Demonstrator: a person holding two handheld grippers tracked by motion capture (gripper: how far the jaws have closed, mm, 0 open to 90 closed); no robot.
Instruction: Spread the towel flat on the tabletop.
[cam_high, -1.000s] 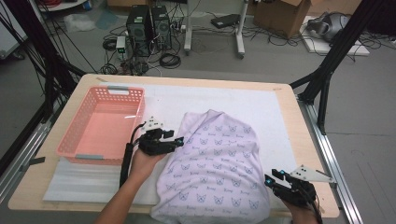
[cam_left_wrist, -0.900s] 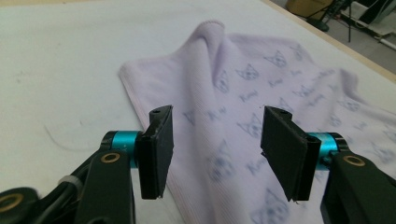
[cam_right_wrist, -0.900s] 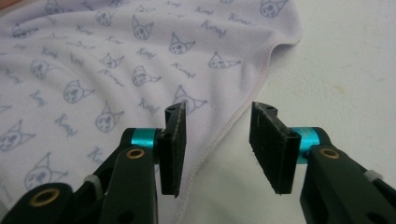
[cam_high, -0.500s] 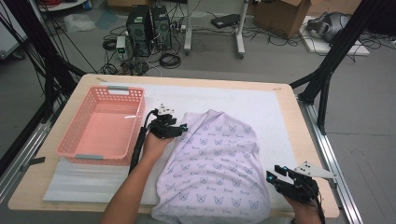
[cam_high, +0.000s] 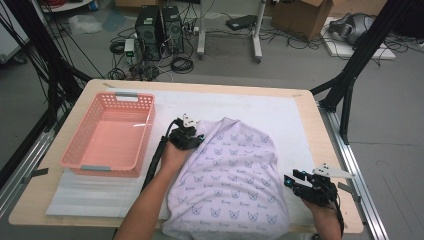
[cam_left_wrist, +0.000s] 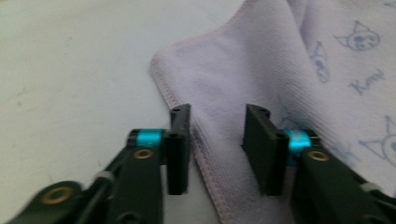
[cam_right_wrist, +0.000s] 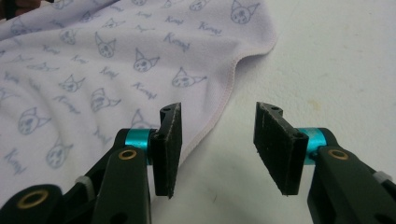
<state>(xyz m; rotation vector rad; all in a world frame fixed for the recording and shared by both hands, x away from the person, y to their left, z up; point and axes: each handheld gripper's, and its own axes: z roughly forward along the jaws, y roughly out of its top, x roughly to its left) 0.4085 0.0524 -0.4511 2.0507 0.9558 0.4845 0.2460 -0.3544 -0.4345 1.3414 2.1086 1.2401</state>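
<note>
A lilac towel (cam_high: 230, 180) printed with cat faces lies crumpled on the white mat (cam_high: 285, 112), reaching down to the near table edge. My left gripper (cam_high: 192, 135) rests low at the towel's far left corner. In the left gripper view its jaws (cam_left_wrist: 217, 116) straddle the hemmed edge of the towel (cam_left_wrist: 261, 60); they have just been closing, and gaps remain beside the pads. My right gripper (cam_high: 292, 180) hovers by the towel's right side. Its jaws (cam_right_wrist: 217, 112) have just been opening and stand over bare mat, with the towel hem (cam_right_wrist: 205, 126) beside the left pad.
A pink plastic basket (cam_high: 127, 96) stands at the left of the table, close to my left forearm. Black frame posts rise at both sides. Computers, cables and boxes lie on the floor beyond the far edge.
My left gripper has moved away from me along the towel's left edge to its far corner, sunk, and its jaws have narrowed. The right gripper has shifted a little.
</note>
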